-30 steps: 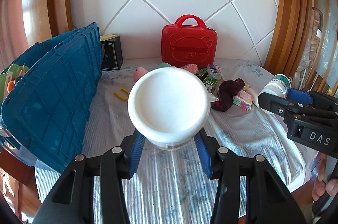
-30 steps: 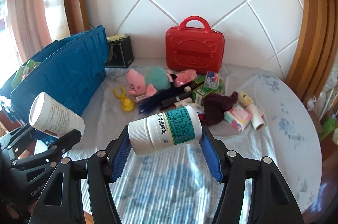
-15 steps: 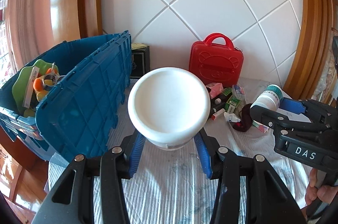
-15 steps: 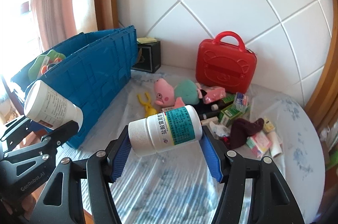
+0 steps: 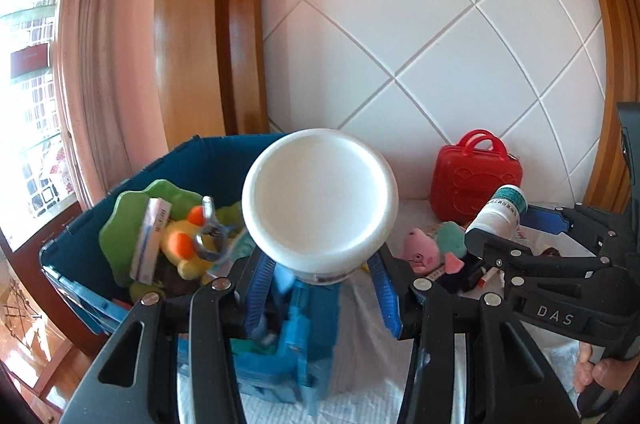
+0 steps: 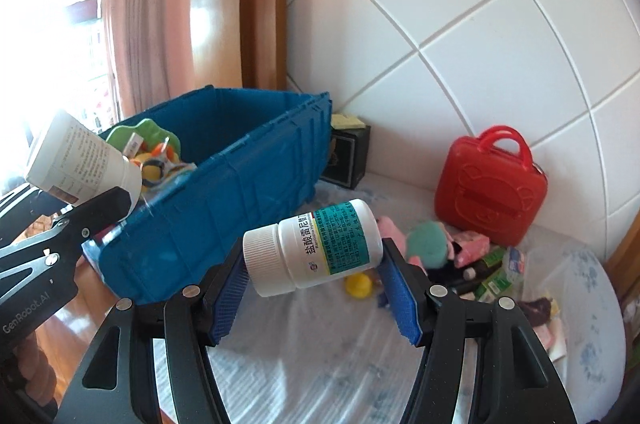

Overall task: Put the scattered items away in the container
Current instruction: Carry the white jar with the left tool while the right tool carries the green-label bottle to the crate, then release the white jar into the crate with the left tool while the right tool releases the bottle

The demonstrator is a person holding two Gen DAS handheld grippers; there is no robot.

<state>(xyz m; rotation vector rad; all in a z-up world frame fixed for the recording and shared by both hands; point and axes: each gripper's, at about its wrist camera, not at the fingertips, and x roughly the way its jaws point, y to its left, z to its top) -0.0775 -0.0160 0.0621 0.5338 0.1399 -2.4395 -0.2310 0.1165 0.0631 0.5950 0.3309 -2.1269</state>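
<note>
Fingers [image 5: 262, 284] pinching white plastic bottle [image 5: 320, 207] at frame centre, green-labelled pill bottle [image 6: 320, 248] likewise clamped, both raised toward blue plastic crate [image 6: 240, 183] for dropping in.

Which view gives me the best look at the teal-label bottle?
The right wrist view: the teal-label bottle lies sideways between the right tool's pads, label facing the camera. The left wrist view shows it only small at the right, partly hidden behind that tool.

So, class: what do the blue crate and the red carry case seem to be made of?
Blue crate: probably rigid moulded plastic, matte; its walls show ribbing. Red carry case: seemingly hard glossy plastic, with an embossed bear face and a moulded handle.
</note>
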